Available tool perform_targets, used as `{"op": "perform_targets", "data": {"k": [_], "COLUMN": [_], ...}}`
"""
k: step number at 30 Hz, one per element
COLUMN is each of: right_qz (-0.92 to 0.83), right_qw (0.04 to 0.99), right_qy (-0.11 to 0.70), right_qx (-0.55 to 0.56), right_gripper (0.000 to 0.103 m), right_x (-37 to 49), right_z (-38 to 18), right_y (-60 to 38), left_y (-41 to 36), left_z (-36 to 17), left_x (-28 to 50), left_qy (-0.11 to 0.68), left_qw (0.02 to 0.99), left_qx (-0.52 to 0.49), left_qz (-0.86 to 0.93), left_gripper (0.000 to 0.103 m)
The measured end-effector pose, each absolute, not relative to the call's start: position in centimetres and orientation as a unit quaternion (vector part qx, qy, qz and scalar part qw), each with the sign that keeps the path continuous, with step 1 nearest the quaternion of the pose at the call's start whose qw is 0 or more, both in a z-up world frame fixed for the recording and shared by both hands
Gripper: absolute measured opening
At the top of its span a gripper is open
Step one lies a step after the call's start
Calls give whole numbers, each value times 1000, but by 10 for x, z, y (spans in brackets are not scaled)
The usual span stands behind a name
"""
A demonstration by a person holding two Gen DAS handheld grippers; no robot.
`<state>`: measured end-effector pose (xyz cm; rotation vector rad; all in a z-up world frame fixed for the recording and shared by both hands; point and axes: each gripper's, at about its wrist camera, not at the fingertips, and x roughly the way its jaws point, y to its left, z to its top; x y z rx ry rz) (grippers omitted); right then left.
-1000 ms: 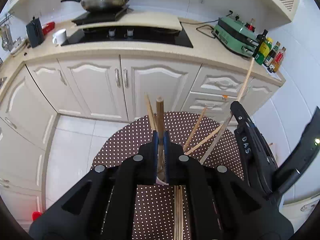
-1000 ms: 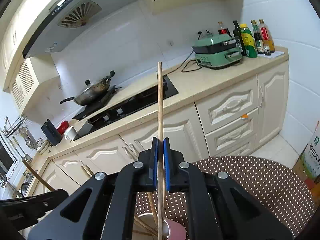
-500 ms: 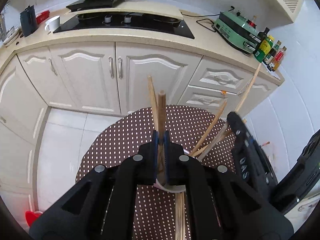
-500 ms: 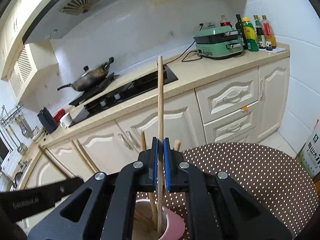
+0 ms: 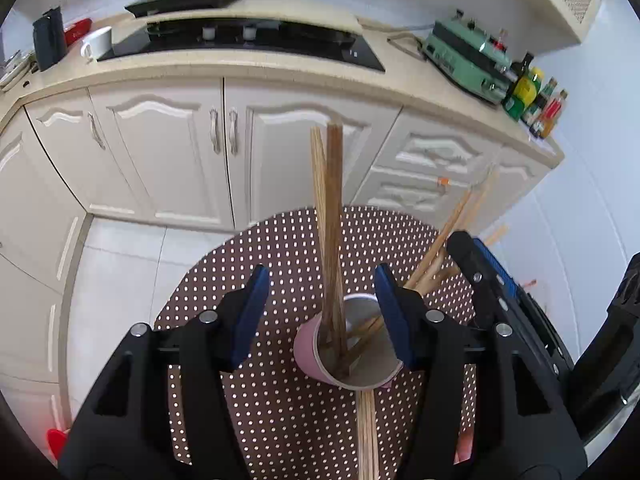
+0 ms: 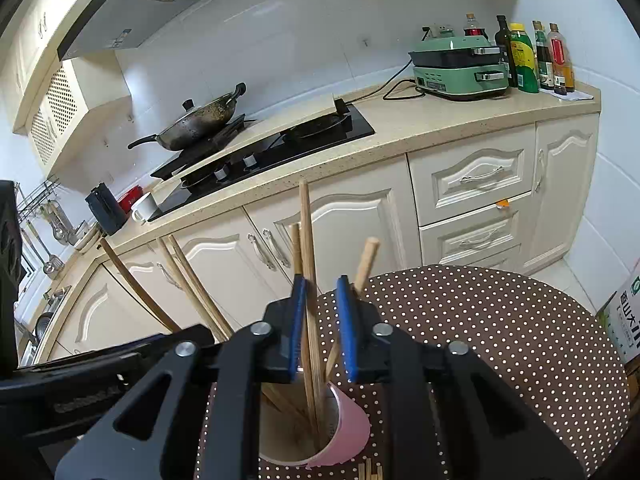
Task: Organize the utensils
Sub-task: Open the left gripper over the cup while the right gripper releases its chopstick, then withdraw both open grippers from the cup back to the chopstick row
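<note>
We are holding two black grippers with blue-padded fingers over a round table (image 5: 280,420) covered in a brown cloth with white dots, in a kitchen with cream cabinets (image 6: 472,184). On the table stands a pink cup (image 5: 306,354) with a pale inside, and several wooden chopsticks (image 5: 332,220) stand in it, fanning outward at different tilts. Our left gripper (image 5: 320,316) has just been opening; its two blue pads now stand spread wide, one on each side of the cup's mouth, touching nothing. Two chopsticks rise together between those pads, leaning slightly left of upright with their lower ends inside the cup, free of both fingers. More chopsticks lean out of the cup toward the right, passing behind the right pad. A small bundle of chopsticks (image 5: 366,436) lies flat on the cloth just in front of the cup, running toward us. Our right gripper (image 6: 320,328) has also just been opening; its pads are parted a little. One long chopstick (image 6: 306,248) stands in that narrow gap, close against the left pad, its foot down in the cup; we cannot tell whether the pad touches it, and the right pad is clear of it. Another chopstick (image 6: 366,260) tilts up behind the right pad. In the right wrist view the cup (image 6: 344,436) sits directly beneath the fingers.
</note>
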<state>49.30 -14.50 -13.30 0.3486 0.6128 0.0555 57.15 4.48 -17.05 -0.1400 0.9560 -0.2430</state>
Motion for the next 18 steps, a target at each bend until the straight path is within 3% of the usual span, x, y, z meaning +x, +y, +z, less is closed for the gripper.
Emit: {"op": "perform_targets", "data": {"k": [10, 18], "right_qz": [37, 35], "right_qw": [942, 943], "right_qy": [292, 292], "right_qx": [160, 157], "right_gripper": [37, 41], "right_x": [482, 472], "right_z": [-119, -114], "right_y": [-146, -147], "left_y": [46, 49], "left_z": [-165, -156], "left_x": [563, 552], "left_qy": [455, 445], "left_qw": [883, 889], "left_qx": [-51, -46], "left_qz": [-103, -97], "left_gripper": [55, 55]}}
